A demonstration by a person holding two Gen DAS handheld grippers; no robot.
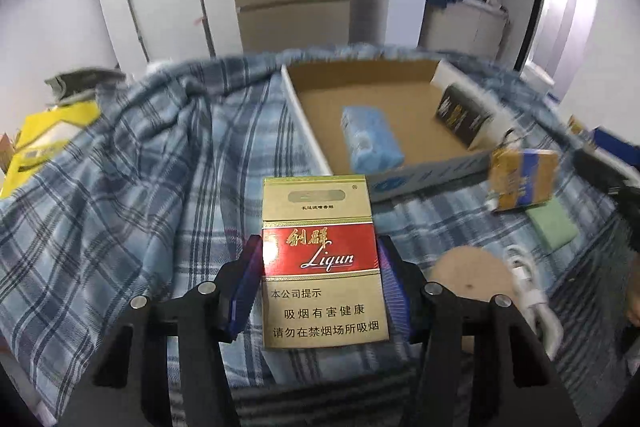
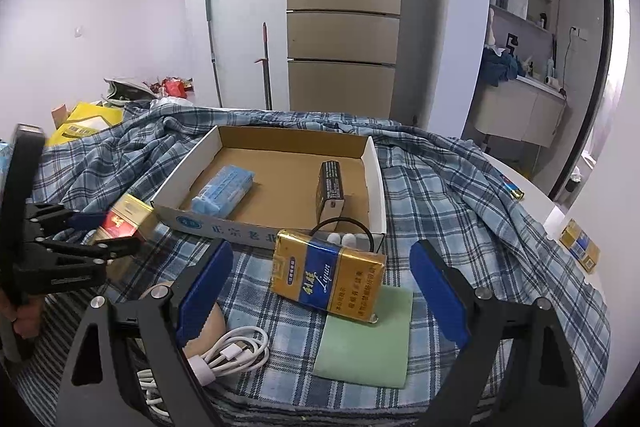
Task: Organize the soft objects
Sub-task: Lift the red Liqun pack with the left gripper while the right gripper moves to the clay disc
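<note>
The red and gold pack [image 1: 320, 263] is clamped between the blue pads of the left gripper [image 1: 320, 283] and held upright over the checked cloth [image 1: 132, 163]. The fingers of the right gripper [image 2: 320, 291] are spread wide with nothing between them; just ahead of them a blue and gold pack [image 2: 328, 277] is seen lying partly on a green pad [image 2: 368, 347], with a coiled white cable [image 2: 236, 351] beside it. Farther off, a cardboard tray [image 2: 188, 171] is set on the cloth, and a blue tissue pack [image 2: 224, 189] and a black box [image 2: 330, 187] are held in it, well apart.
</note>
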